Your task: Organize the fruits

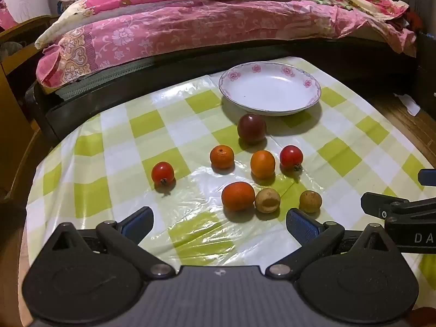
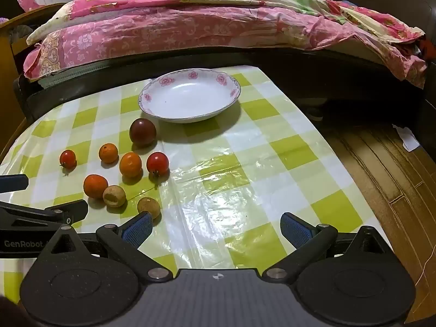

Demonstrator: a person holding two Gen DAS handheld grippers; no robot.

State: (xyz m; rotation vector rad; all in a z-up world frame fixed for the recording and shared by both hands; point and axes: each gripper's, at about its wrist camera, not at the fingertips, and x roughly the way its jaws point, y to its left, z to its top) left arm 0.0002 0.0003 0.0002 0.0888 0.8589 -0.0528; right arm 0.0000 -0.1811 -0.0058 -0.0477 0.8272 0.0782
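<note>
**A:** So what was on the bench (image 1: pixel 114 125) at that point? Anything in the plate yet?

**B:** Nope, the white plate (image 1: pixel 269 110) with the pink flower rim sat at the far side of the checked green-and-white cloth, nothing in it. All the fruit was loose on the cloth in front of it. Closest to the plate was a dark purplish plum (image 1: pixel 251 128), just beside the rim but not touching as far as I could tell. Then a row: a red tomato (image 1: pixel 162 172) off on its own to the left, a small orange (image 1: pixel 222 157), another orange fruit (image 1: pixel 262 164), and a second red tomato (image 1: pixel 291 157). Nearest row had a bigger orange (image 1: pixel 238 196) right up against a brownish-yellow fruit (image 1: pixel 267 200), looked like they touched, and one more brown fruit (image 1: pixel 310 201) a bit to the right.

**A:** And the grippers?

**B:** Both spread wide, nothing between the fingers. The left gripper (image 1: pixel 219 224) was tilted down over the near edge, with the fruit cluster just ahead of it. The right gripper (image 2: pixel 216 227) hung over bare cloth to the right of the fruit; its left finger (image 2: pixel 136 227) overlapped that last brown fruit in the right wrist view, couldn't tell if it touched. A bed with a pink floral quilt (image 1: pixel 190 27) ran behind.
</note>
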